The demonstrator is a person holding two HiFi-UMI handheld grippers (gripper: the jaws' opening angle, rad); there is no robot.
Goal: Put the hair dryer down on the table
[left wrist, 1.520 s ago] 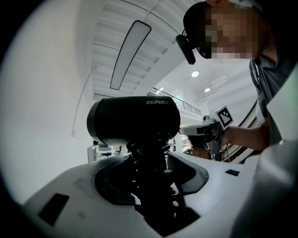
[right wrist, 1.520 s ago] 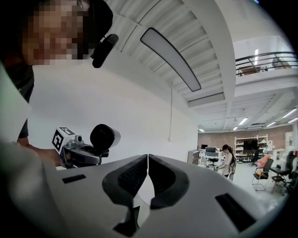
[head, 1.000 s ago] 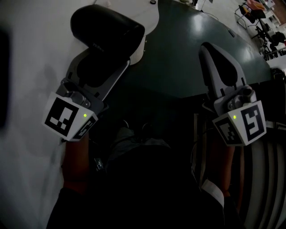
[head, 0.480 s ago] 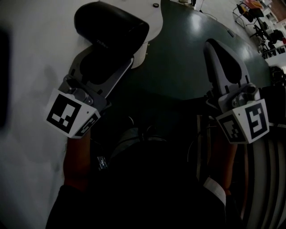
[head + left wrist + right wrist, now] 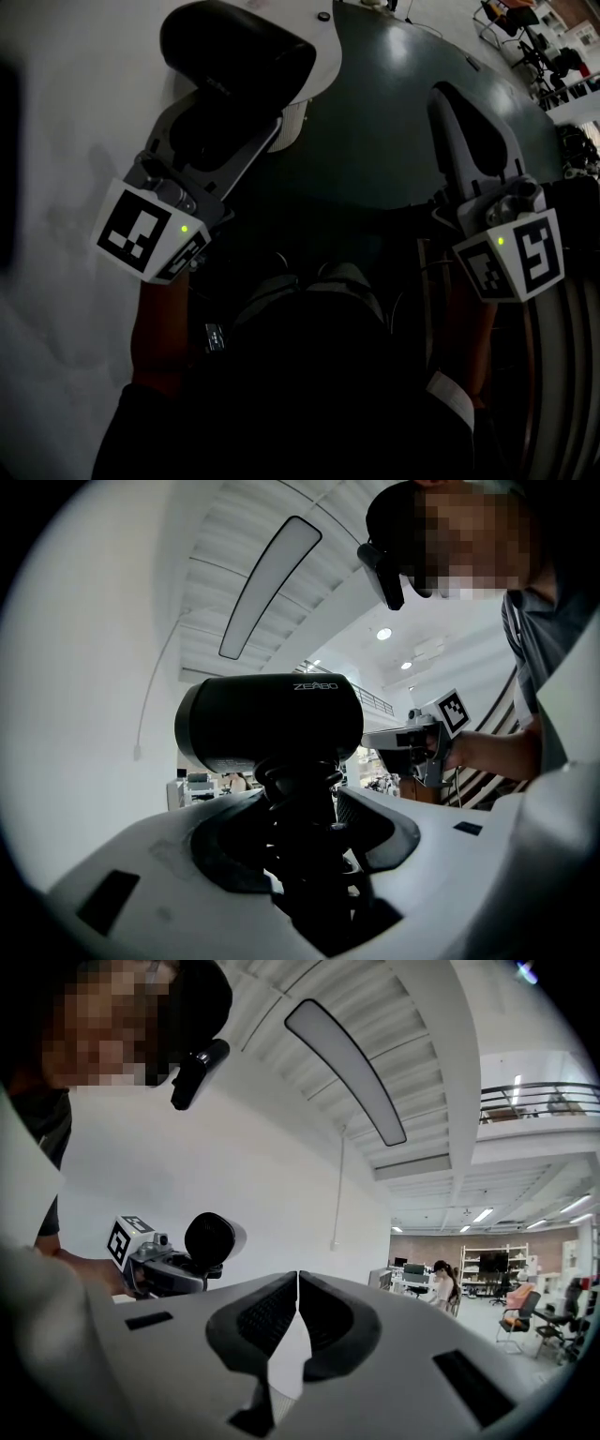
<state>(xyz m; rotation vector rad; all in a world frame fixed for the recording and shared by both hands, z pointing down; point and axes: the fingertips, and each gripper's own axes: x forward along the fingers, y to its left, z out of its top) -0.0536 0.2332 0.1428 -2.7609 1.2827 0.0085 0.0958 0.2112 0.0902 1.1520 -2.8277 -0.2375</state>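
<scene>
The black hair dryer (image 5: pixel 239 52) is held up off any surface, its barrel lying crosswise above the jaws. My left gripper (image 5: pixel 225 127) is shut on its dark handle. The left gripper view shows the barrel (image 5: pixel 272 724) just above my left gripper (image 5: pixel 300 808), with the handle wedged between the pads. My right gripper (image 5: pixel 445 94) hangs to the right with its jaws shut and nothing in them. Its pads meet in the right gripper view (image 5: pixel 298 1279), where the hair dryer (image 5: pixel 211 1238) and the left gripper (image 5: pixel 155 1265) show at the far left.
A dark green surface (image 5: pixel 394 122) with a curved edge lies below and ahead of both grippers. A pale wall fills the left. Office chairs (image 5: pixel 534 37) stand at the far upper right. Striped bars (image 5: pixel 548 375) run down the right edge.
Both grippers have drifted a little forward, upward in the head view. The hair dryer has gone along in the left one. Neither pair of jaws has changed.
</scene>
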